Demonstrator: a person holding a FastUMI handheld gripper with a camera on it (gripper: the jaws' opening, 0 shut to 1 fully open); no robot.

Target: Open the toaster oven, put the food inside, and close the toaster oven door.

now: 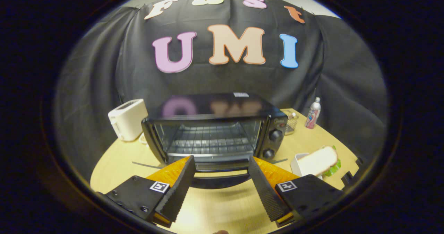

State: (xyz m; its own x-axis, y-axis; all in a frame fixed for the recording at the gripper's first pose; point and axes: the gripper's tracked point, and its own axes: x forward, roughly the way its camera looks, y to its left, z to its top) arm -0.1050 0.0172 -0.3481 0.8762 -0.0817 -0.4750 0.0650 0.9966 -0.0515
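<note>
Sitting on a pale wooden surface (312, 137) before black cloth. Standing at ten o'clock from the tool (220, 187): a white toaster (127, 119). Resting at twelve, just beyond the fingertips: the toaster oven (215, 130), door (218, 173) already dropped open, rack bare. Waiting at two: the bread slice (317, 161), leaning in a white holder (298, 164) beside something green. Standing farther back, a bottle (313, 113). Tool gaping wide, holding nothing. Bread likely light, soft, easily crushed; pinching gently across its flat faces.

Claw (222, 166) open before toaster oven (215, 130), door prob. down.
</note>
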